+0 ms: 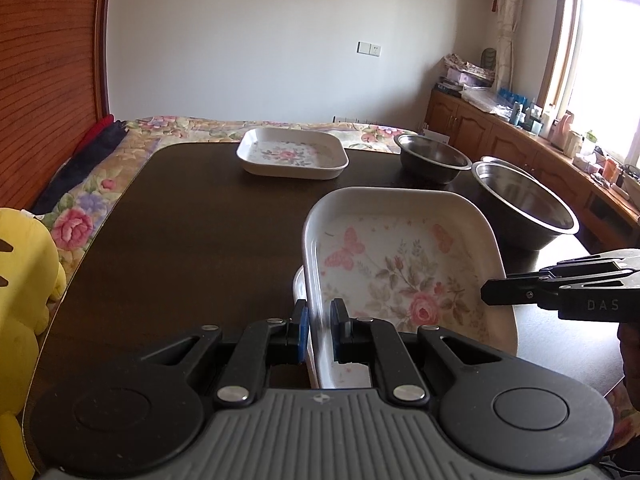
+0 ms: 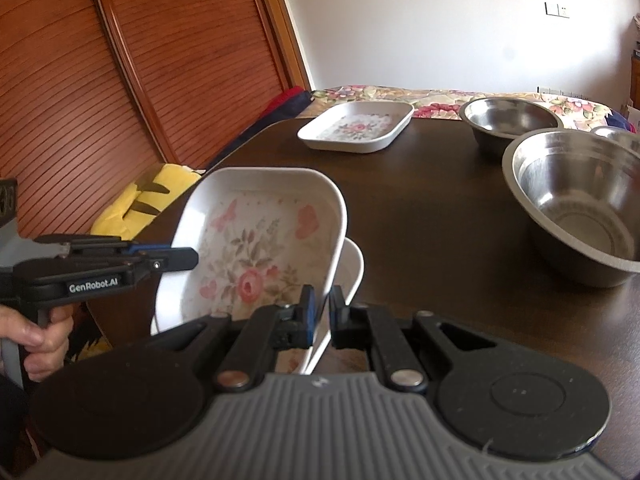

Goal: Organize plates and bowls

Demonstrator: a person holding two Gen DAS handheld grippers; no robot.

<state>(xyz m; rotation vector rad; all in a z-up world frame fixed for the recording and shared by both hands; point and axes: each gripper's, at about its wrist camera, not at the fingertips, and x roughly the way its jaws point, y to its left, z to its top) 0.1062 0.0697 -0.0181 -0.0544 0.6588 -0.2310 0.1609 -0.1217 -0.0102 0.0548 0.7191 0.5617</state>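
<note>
Dark desk (image 1: 180, 240) carrying steel bowls (image 1: 524, 208) and far floral plate (image 1: 292, 154). Near floral plate (image 1: 400, 264) tilted above another plate (image 2: 352, 268), left rim clamped in left claw (image 1: 320, 330), right rim clamped in right claw (image 2: 323, 310).

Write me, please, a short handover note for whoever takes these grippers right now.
Left gripper: shut on the left rim of the tilted plate.
Right gripper: shut on its right rim.
The tilted plate hangs just over a second plate on the table. The far plate lies alone.
The small bowl and large bowl stand apart.
Done: nothing stacked yet.
Left: stack the plates, nest the bowls.
</note>
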